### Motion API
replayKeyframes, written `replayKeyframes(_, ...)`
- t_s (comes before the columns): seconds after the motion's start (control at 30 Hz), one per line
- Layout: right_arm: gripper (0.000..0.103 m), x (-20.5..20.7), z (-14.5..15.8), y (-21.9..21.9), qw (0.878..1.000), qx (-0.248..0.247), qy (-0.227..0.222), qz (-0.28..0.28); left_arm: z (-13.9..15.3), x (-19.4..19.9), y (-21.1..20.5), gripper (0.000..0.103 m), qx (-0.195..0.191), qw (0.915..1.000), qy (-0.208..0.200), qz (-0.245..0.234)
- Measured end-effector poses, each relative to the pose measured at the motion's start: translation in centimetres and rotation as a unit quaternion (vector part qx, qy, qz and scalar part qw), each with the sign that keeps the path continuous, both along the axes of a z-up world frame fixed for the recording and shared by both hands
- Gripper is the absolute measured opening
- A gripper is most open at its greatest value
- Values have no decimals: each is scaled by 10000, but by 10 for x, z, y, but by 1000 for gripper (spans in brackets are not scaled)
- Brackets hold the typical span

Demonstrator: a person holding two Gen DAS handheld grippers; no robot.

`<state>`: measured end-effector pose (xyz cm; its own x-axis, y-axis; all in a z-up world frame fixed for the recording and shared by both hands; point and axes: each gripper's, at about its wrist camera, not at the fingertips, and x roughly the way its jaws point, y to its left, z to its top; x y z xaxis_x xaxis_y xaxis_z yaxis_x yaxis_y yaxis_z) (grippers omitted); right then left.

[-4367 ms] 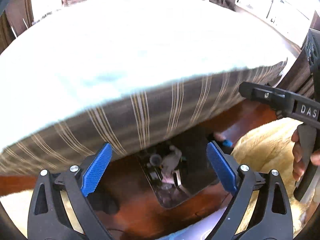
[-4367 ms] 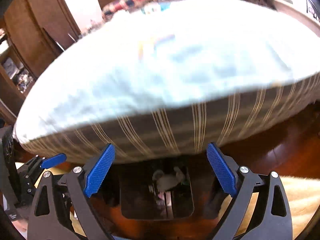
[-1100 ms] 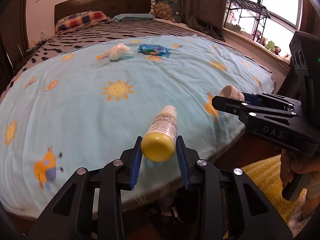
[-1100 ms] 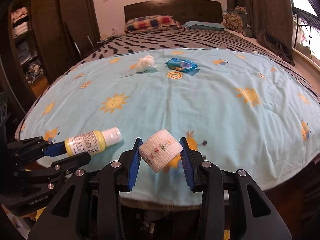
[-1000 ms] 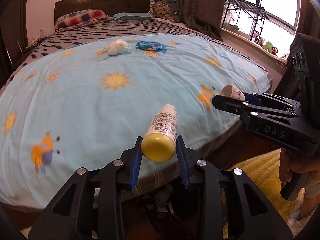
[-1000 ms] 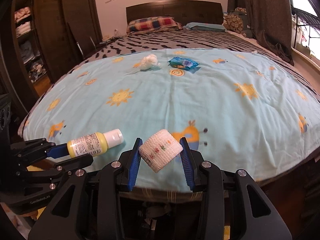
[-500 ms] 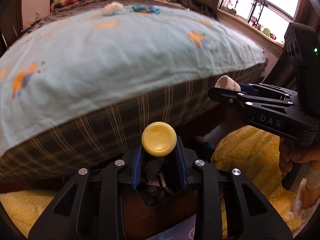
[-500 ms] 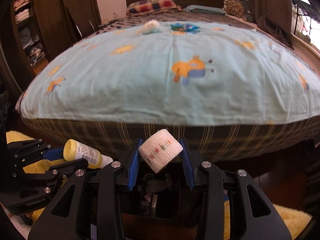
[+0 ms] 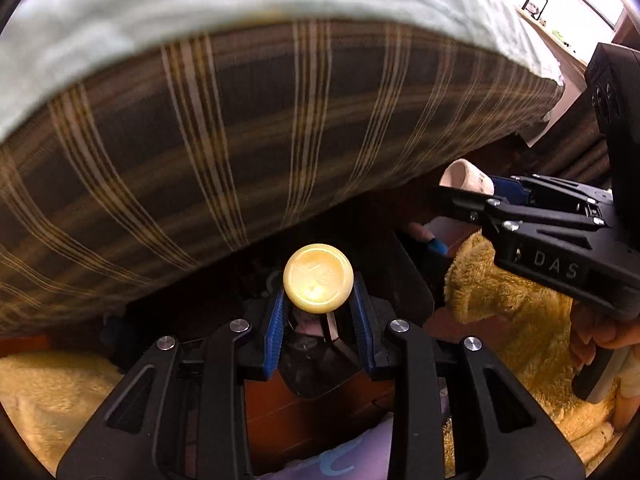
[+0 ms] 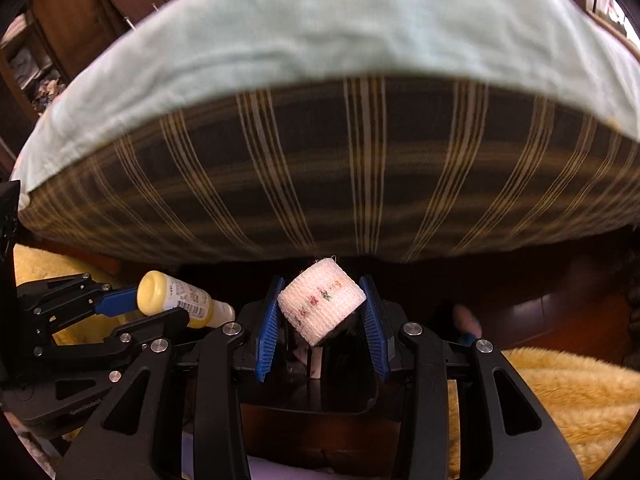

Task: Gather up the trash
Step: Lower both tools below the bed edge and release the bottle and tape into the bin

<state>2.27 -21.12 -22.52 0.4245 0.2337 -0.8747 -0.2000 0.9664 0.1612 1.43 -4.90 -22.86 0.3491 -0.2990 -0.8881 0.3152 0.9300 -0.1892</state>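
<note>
My left gripper is shut on a yellow bottle, seen end-on by its round base; from the right wrist view the same bottle points its white cap to the right. My right gripper is shut on a white bandage roll with small coloured marks; in the left wrist view that roll shows at the right. Both grippers point steeply down over a dark trash bin on the floor below the bed edge, with crumpled trash inside it.
The bed's striped brown side and pale blue sheet fill the upper view, close ahead. Yellow fluffy rug lies right and left of the bin on a reddish wood floor. A hand holds the right gripper's handle.
Both grippers have dropped from over the bed top to below the mattress edge and tipped downward, still carrying the bottle and the roll. The bin has come into view under the fingers.
</note>
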Motion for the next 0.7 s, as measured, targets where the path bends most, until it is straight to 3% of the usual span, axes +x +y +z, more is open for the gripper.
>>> replayKeyframes(0.43,42,13,-20,14,9993,-30,367,-9,-30,14,6,30,-17,9986,514,143)
replayKeyframes(0.53,55,17,-20,11,9992,-37,392,-35,-32,18,5,43,-43,9983,540,199)
replayKeyframes(0.7,62,24,-11,-11,9994,44,294,-175,-30,18,10,49,38,9983,486,314)
